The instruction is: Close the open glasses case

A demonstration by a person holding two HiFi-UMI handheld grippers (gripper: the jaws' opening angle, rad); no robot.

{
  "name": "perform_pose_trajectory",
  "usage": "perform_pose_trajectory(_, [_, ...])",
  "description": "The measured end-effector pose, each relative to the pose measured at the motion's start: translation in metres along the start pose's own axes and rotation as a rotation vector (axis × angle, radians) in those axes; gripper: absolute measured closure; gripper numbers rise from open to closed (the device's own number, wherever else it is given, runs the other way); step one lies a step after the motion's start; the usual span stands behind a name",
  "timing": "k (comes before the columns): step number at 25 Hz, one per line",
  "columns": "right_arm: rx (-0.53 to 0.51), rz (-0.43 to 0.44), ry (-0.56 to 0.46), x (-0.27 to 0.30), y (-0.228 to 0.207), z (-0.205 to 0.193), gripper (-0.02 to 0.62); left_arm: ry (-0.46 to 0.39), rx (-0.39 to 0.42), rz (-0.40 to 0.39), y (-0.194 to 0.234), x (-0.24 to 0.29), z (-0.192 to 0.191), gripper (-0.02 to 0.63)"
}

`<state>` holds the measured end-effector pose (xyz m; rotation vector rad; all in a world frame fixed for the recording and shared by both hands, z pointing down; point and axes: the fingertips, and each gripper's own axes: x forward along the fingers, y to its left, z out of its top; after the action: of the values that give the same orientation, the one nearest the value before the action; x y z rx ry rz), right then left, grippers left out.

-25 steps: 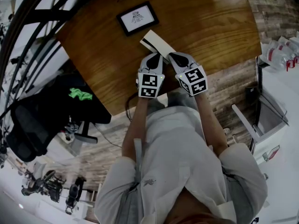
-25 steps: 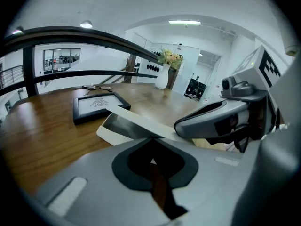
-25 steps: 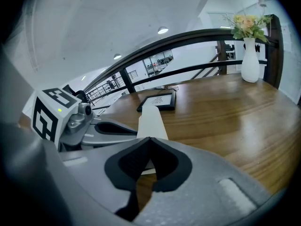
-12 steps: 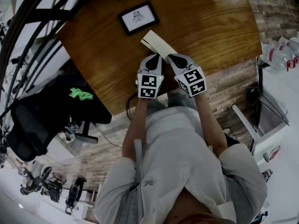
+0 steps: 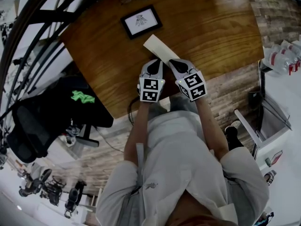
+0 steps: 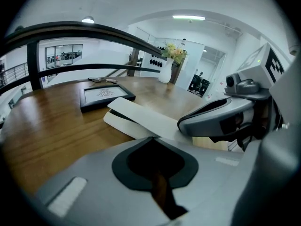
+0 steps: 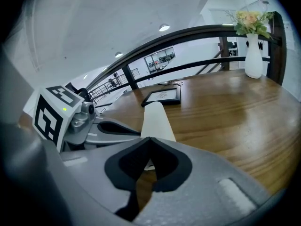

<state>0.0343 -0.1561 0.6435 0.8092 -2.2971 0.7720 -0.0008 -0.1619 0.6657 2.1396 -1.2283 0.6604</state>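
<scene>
Case: the white flat folding glasses case (image 5: 159, 48) lies on the brown wooden table (image 5: 216, 32), near the black picture frame (image 5: 140, 20) on my side and apart from it. Its top flap is slightly raised, with a dark gap showing.
Left gripper (image 5: 154, 63): jaws together, nothing held, at the case end farthest from the frame.
Right gripper (image 5: 172, 62): likewise together and empty, beside the left.
Handling: I judge the case light, stiff and smooth, and liable to skate on the wood.
Hold: I would press the flap's free edge down and brace the base.
</scene>
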Motion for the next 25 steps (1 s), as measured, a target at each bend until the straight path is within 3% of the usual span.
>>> perform_pose_trajectory(25, [-0.003, -0.011, 0.016, 0.003, 0.001, -0.008, 0.592, 0.073, 0.012, 0.012, 0.004, 0.002, -0.011, 0.586])
